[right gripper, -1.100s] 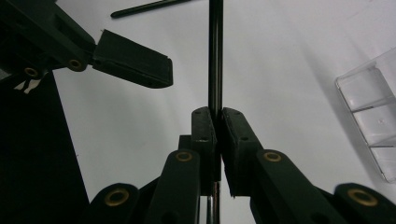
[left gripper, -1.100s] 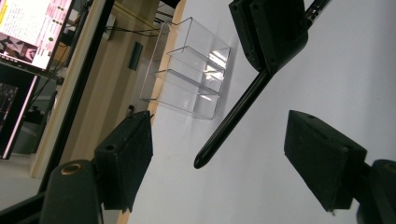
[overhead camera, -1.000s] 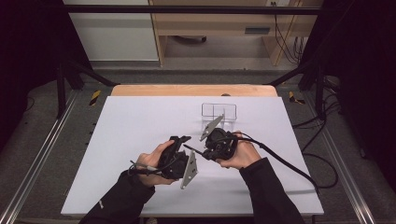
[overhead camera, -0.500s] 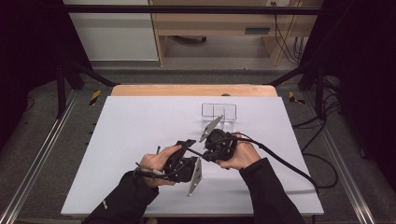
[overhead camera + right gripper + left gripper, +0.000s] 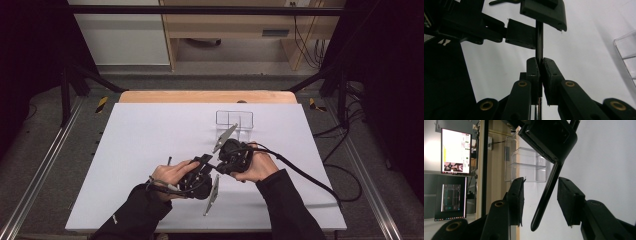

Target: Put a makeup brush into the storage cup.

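Clamping a thin black rod (image 5: 539, 40), the right tongs (image 5: 539, 65) point it between the parted left tongs (image 5: 540, 195).

Both forearms enter from the bottom of the high view and meet at lower centre. The left gripper (image 5: 206, 161) has its jaws parted. The right gripper (image 5: 539, 65), jaws pinched almost together, appears clamped. The right hand (image 5: 260, 165) sits right of centre.
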Available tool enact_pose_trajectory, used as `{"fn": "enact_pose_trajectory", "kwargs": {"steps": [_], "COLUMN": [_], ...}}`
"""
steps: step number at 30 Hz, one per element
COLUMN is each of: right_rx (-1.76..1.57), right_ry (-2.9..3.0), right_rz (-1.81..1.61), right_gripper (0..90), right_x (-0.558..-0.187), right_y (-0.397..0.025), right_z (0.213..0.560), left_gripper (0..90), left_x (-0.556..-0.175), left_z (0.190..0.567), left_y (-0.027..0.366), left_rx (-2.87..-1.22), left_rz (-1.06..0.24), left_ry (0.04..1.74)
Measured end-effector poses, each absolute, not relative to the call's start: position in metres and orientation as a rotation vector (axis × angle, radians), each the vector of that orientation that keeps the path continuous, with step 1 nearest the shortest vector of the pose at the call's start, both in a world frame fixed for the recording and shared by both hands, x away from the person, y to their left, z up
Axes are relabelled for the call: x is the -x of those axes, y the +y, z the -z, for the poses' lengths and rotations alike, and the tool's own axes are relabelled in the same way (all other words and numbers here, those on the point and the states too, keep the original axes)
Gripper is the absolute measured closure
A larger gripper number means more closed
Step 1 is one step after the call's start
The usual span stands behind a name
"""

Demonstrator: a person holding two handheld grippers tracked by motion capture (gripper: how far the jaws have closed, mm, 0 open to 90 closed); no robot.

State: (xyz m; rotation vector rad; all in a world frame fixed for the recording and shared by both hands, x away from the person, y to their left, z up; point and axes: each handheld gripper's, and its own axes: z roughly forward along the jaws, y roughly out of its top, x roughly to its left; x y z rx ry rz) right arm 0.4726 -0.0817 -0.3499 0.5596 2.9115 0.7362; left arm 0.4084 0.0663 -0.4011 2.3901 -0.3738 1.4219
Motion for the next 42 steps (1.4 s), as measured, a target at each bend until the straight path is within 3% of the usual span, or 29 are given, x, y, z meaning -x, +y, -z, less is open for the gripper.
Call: {"fn": "enact_pose_trajectory", "kwargs": {"steps": [13,34,42], "right_rx": [-0.551,-0.535,-0.561], "right_ry": [2.919,2.926,2.817], "right_rz": [-0.742,-0.76,-0.844], "right_gripper": [84.3,82.9,70.5], "right_x": [-0.472,-0.471,-0.47], "right_y": [-0.082,-0.082,-0.096], "right_z": [0.35,0.349,0.335], "left_gripper": [75.3,83.0,82.9], "left_x": [-0.407,-0.405,-0.408], "left_z": [0.404,0.404,0.4], "left_y": [0.064,0.065,0.071], "left_rx": [-2.405,-2.466,-2.473], "left_rz": [-1.414,-1.372,-1.344], "left_ry": [-0.448,-0.494,-0.407]}}
